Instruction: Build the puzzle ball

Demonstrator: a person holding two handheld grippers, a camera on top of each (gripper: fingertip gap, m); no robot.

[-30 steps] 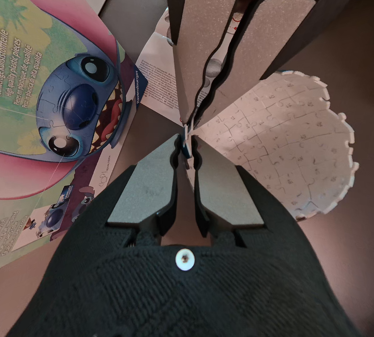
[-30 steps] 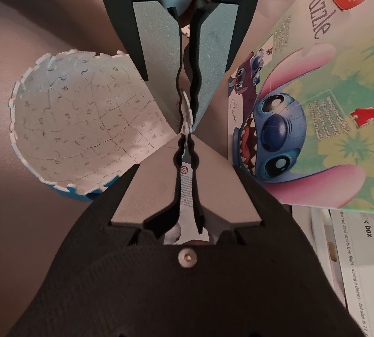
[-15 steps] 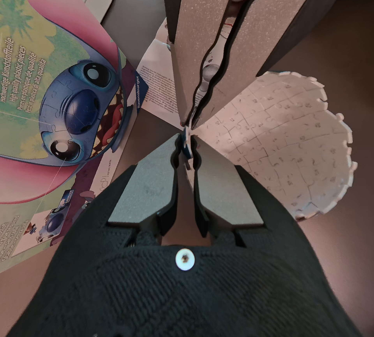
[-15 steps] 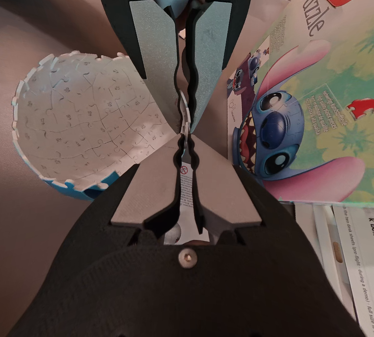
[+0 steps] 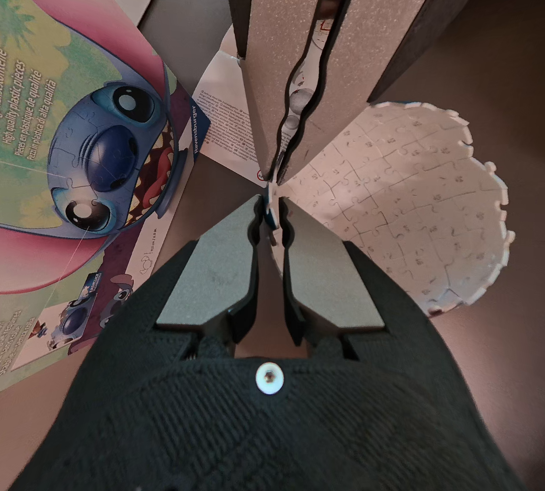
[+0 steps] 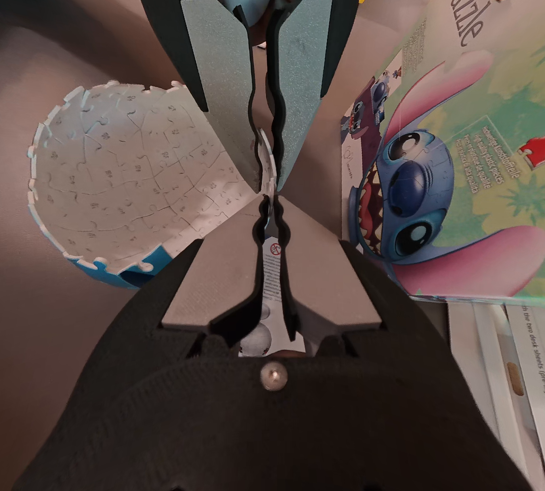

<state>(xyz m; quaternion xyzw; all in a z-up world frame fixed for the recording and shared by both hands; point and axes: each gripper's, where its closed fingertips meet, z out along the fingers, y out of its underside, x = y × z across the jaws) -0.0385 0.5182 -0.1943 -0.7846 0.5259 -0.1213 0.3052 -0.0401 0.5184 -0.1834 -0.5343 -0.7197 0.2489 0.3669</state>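
Observation:
The half-built puzzle ball [image 5: 413,211] is a bowl-shaped shell, white inside with numbered pieces and blue outside; it also shows in the right wrist view [image 6: 118,182]. My left gripper [image 5: 269,202] is shut on the shell's rim [image 5: 271,213], seen edge-on. My right gripper [image 6: 268,199] meets it tip to tip and is shut on the same rim [image 6: 267,158]. I cannot tell whether the bit in the right gripper is a separate piece. The right gripper [image 5: 274,179] enters the left wrist view from the top, and the left gripper [image 6: 267,185] enters the right wrist view from the top.
The puzzle box [image 5: 73,123] with a blue cartoon face lies flat beside the grippers, opposite the shell, also in the right wrist view [image 6: 442,182]. A printed leaflet [image 5: 224,129] lies under the right gripper. White booklets [image 6: 501,388] lie beyond the box. The brown table [image 5: 486,359] surrounds the shell. The grippers are tip to tip, or close to it.
Both grippers stay pinched tip to tip on the rim. The shell has turned slightly, so more of its blue outside shows in the right wrist view. The box has shifted a little in both views.

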